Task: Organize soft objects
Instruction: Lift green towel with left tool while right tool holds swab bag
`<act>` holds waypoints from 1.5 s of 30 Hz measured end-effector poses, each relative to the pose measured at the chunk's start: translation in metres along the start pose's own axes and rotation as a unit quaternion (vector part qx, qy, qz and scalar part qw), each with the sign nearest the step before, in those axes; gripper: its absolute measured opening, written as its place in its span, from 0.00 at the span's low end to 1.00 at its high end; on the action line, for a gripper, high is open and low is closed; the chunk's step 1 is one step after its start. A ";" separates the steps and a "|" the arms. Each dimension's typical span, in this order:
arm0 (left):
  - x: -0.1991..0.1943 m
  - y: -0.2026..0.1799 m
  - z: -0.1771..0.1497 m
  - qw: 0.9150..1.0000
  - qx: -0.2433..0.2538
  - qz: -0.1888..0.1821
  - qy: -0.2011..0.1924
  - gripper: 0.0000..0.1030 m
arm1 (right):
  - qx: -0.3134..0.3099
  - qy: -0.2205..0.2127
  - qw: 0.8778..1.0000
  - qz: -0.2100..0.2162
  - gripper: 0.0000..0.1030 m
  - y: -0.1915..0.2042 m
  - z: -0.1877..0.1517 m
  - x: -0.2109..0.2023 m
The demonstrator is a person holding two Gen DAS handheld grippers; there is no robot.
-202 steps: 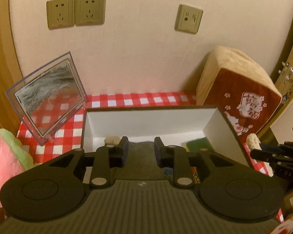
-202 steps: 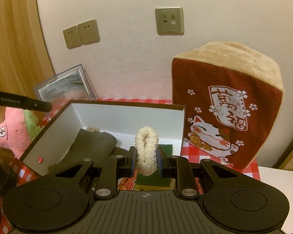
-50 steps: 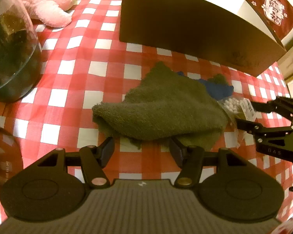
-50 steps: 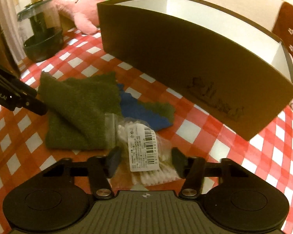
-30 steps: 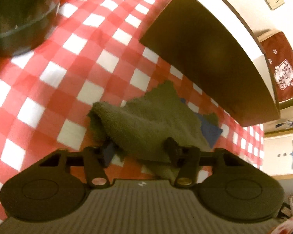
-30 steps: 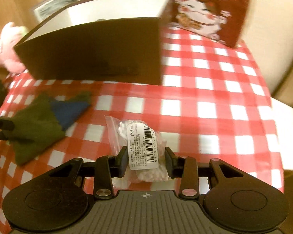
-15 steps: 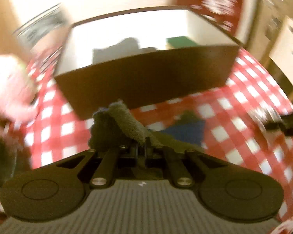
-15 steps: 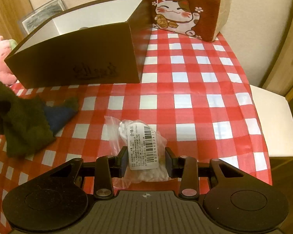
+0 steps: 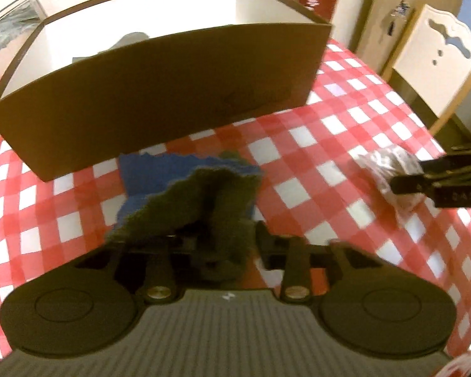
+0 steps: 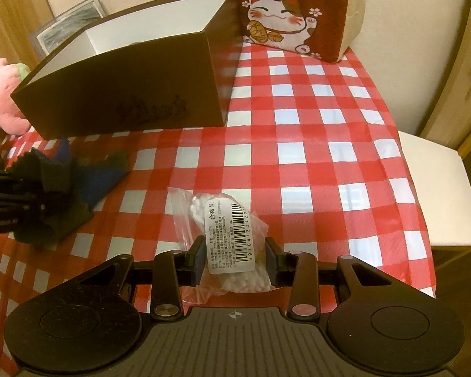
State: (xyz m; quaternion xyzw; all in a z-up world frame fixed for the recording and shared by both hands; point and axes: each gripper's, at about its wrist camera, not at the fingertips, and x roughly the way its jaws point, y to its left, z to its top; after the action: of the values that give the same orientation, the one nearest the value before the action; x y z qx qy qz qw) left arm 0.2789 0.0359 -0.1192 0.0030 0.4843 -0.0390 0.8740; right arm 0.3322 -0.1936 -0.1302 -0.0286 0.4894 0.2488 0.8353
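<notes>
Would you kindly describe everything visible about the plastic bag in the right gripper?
The plastic bag is small, clear and crinkled, filled with what look like white cotton swabs, and bears a white label with a barcode and print. The right gripper is shut on its lower half, its top pointing away over the red-checked tablecloth. The left wrist view shows it as a blurred bundle.

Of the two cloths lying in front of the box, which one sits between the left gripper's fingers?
The dark green cloth, bunched up between the fingers of the left gripper, whose jaws have just been opening. The blue cloth lies flat underneath, toward the box.
</notes>
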 end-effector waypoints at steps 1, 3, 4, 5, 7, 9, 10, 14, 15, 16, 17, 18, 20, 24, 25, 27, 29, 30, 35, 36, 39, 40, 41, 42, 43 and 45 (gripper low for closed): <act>-0.002 -0.003 -0.003 1.000 0.009 0.000 -0.003 0.43 | 0.001 0.000 1.000 0.002 0.38 0.000 0.000 0.000; -0.003 -0.010 -0.010 0.999 0.038 0.010 -0.004 0.45 | 0.004 0.001 1.000 0.003 0.38 -0.002 0.000 0.001; -0.003 -0.013 -0.013 0.999 0.052 0.016 -0.003 0.45 | 0.004 0.001 1.000 0.005 0.38 -0.002 0.000 0.001; -0.003 -0.017 -0.016 0.998 0.066 0.022 -0.003 0.46 | 0.004 0.002 1.000 0.006 0.38 -0.002 0.000 0.001; -0.001 -0.021 -0.020 0.996 0.086 0.031 -0.003 0.46 | 0.004 0.003 1.000 0.006 0.38 -0.002 0.001 0.002; 0.003 -0.024 -0.020 0.995 0.096 0.041 -0.003 0.46 | 0.004 0.004 1.000 0.008 0.38 -0.003 0.001 0.004; 0.005 -0.024 -0.020 0.994 0.100 0.045 -0.003 0.46 | 0.004 0.004 1.000 0.009 0.38 -0.003 0.002 0.004; 0.012 -0.021 -0.016 0.993 0.105 0.060 -0.001 0.43 | 0.001 0.007 1.000 0.010 0.38 -0.004 0.002 0.005; 0.013 -0.018 -0.014 0.993 0.104 0.061 -0.001 0.40 | 0.001 0.007 1.000 0.011 0.38 -0.003 0.002 0.006; 0.014 -0.017 -0.013 0.993 0.104 0.061 0.000 0.40 | 0.001 0.007 1.000 0.011 0.38 -0.004 0.002 0.006; 0.016 -0.015 -0.012 0.993 0.105 0.062 0.000 0.40 | 0.002 0.007 1.000 0.011 0.38 -0.004 0.002 0.006; 0.016 -0.013 -0.010 0.993 0.104 0.061 0.001 0.40 | 0.002 0.008 1.000 0.011 0.38 -0.004 0.002 0.007; 0.018 -0.009 -0.007 0.993 0.099 0.061 0.001 0.38 | 0.002 0.007 1.000 0.011 0.38 -0.004 0.002 0.007; 0.021 -0.005 -0.002 0.993 0.098 0.058 0.006 0.32 | 0.001 0.006 1.000 0.012 0.38 -0.003 0.004 0.009; 0.021 -0.004 -0.001 0.994 0.097 0.058 0.007 0.30 | 0.000 0.006 1.000 0.012 0.38 -0.004 0.004 0.009; 0.021 -0.004 0.000 0.993 0.102 0.064 0.009 0.18 | 0.000 0.006 1.000 0.012 0.38 -0.003 0.004 0.010; 0.021 0.001 0.003 0.994 0.092 0.058 0.013 0.16 | 0.000 0.005 1.000 0.012 0.38 -0.004 0.004 0.010; 0.020 0.003 0.005 0.995 0.082 0.054 0.015 0.15 | 0.000 0.005 1.000 0.012 0.38 -0.003 0.004 0.010; 0.016 0.010 0.010 0.997 0.057 0.046 0.020 0.14 | 0.002 0.004 1.000 0.013 0.38 -0.004 0.004 0.010; 0.015 0.012 0.010 0.997 0.052 0.045 0.021 0.14 | 0.002 0.004 1.000 0.013 0.38 -0.004 0.004 0.010; 0.013 0.014 0.011 0.998 0.042 0.043 0.021 0.14 | 0.002 0.003 1.000 0.012 0.38 -0.004 0.005 0.010; 0.012 0.015 0.012 0.998 0.040 0.043 0.021 0.14 | 0.002 0.002 1.000 0.012 0.38 -0.004 0.005 0.010; 0.011 0.016 0.012 0.998 0.038 0.043 0.021 0.14 | 0.002 0.002 1.000 0.011 0.38 -0.004 0.005 0.009; 0.010 0.016 0.013 0.998 0.037 0.043 0.020 0.14 | 0.002 0.002 1.000 0.011 0.38 -0.004 0.005 0.009; 0.009 0.017 0.013 0.998 0.035 0.044 0.020 0.14 | 0.002 0.001 1.000 0.011 0.38 -0.004 0.005 0.008; 0.006 0.019 0.013 0.998 0.029 0.044 0.018 0.13 | 0.002 -0.001 1.000 0.011 0.38 -0.003 0.005 0.007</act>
State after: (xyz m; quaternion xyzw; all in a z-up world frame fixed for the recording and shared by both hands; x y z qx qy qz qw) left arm 0.2947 0.0539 -0.1177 0.0504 0.4977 -0.0139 0.8658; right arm 0.3404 -0.1923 -0.1336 -0.0209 0.4891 0.2567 0.8334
